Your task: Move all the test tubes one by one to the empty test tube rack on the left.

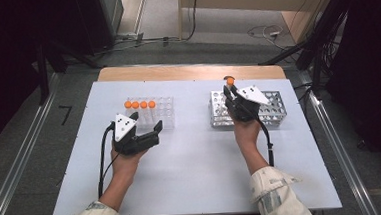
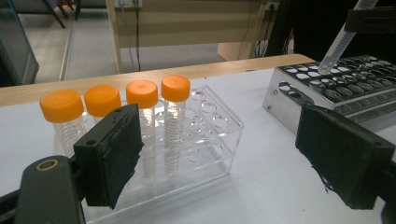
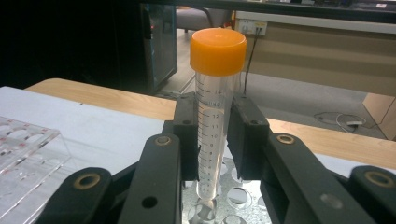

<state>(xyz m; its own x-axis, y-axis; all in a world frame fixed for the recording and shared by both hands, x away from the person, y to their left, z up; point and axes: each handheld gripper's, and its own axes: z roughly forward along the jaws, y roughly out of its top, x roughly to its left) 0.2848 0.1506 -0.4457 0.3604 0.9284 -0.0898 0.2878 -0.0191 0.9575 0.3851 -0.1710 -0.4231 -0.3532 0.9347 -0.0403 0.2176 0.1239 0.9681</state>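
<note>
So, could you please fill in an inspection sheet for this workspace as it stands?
Surface: white sheet on a wooden table.
Job's things: clear rack with four orange-capped tubes in a row; metal rack; one more capped tube upright over the metal rack's holes.
Clutter: nothing seen.
Grippers: left gripper open and holding nothing, beside the clear rack; right gripper shut on the capped tube.
Cables: one trails from each gripper; loose leads on the floor.
Surroundings: dark stands, floor rails.
</note>
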